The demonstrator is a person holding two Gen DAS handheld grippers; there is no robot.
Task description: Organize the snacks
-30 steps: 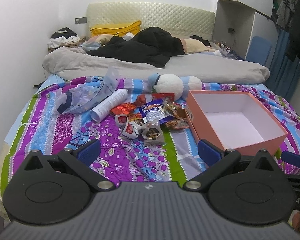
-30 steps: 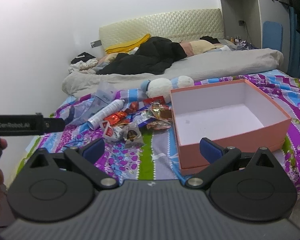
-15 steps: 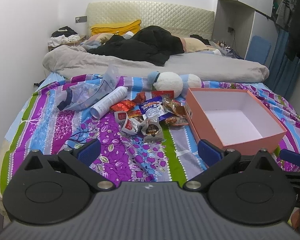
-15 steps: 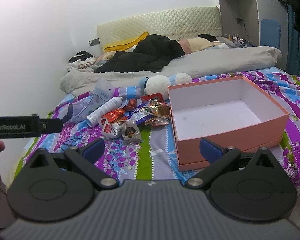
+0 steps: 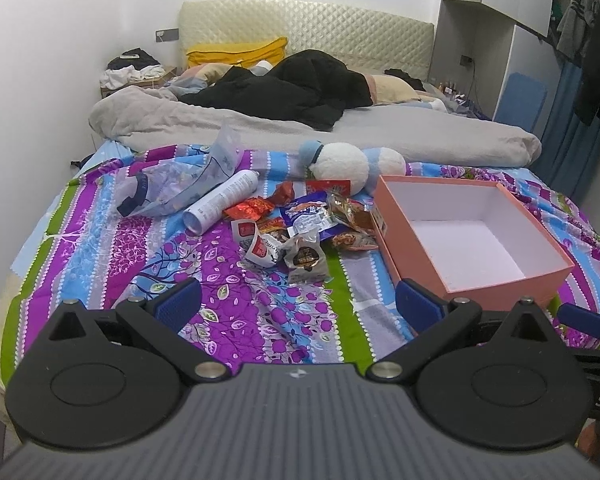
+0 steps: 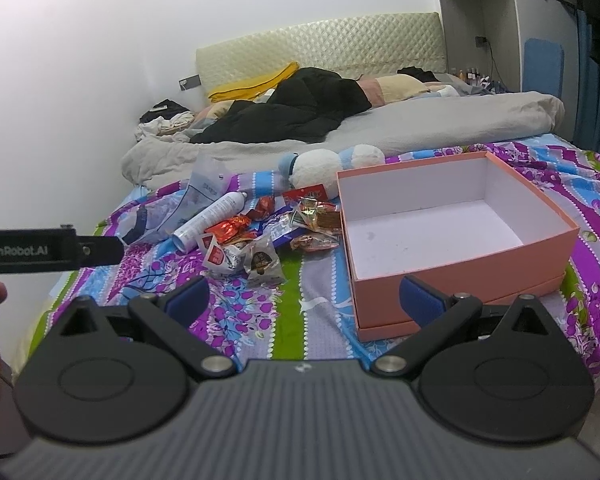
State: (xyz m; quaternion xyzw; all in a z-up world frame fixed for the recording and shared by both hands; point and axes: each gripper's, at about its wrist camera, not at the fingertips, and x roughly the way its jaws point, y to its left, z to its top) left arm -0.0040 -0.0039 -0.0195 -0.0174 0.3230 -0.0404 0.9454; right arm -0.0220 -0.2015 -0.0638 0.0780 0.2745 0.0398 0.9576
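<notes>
On the bed covered with a purple, blue and green flower-patterned sheet [image 5: 112,248] lies a heap of small foil and plastic snack packets [image 5: 300,226], red, orange, blue and silver, gathered just left of an open salmon-pink cardboard box with a white inside [image 5: 466,236]; the nearest packets on that side touch or nearly touch the box's left wall. In the right wrist view the same snack heap [image 6: 268,236] sits between the pink box [image 6: 452,236] and a white cylindrical spray can lying on its side [image 6: 210,222]. Nothing shows inside the box but its white floor. The spray can [image 5: 222,202] rests against a crumpled clear plastic bag with blue print [image 5: 172,190], and behind the snacks a white and light-blue plush toy [image 5: 350,164] lies on the sheet, close to the box's far left corner. Farther back a grey duvet [image 5: 380,136] crosses the bed, with black clothing [image 5: 296,88] piled on it before a cream quilted headboard [image 5: 312,38]. The left gripper [image 5: 298,300] hovers above the near part of the sheet, its blue-padded jaws spread wide apart and holding nothing. The right gripper [image 6: 306,298] is likewise low over the sheet in front of the box, jaws wide apart and holding nothing. Both grippers are well short of the snacks.
</notes>
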